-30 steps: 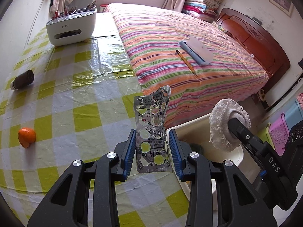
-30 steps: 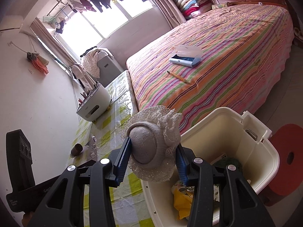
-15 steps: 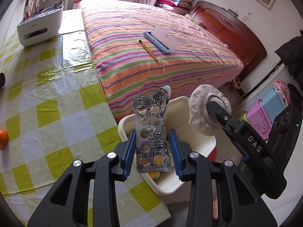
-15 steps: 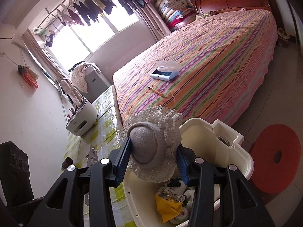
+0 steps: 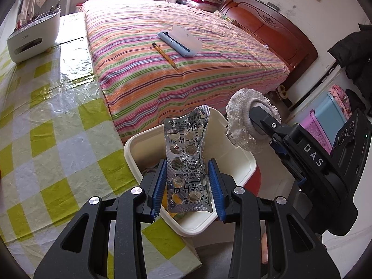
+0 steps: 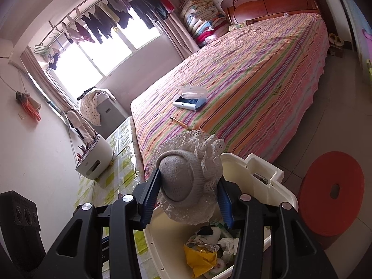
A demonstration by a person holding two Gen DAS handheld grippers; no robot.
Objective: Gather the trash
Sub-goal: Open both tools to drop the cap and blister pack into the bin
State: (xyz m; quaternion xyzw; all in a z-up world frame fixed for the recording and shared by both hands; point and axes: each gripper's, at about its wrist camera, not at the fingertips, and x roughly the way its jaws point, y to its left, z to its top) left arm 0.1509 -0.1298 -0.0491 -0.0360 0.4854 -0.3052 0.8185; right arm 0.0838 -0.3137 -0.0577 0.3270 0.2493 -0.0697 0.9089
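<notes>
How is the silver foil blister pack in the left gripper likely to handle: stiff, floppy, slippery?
The silver foil blister pack probably is light and semi-stiff: it stands upright above the left gripper unsupported. Its curled, crumpled top suggests it bends easily. Released, it would likely drop into the white plastic bin below.

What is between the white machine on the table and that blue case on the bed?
Left wrist view: checked tablecloth, then striped bedspread, between the white machine and the blue case; nothing else.

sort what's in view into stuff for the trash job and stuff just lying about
Job:
blister pack in left gripper
lace hat in right gripper
bin

Lying about:
pencil
pencil case
red stool
</notes>
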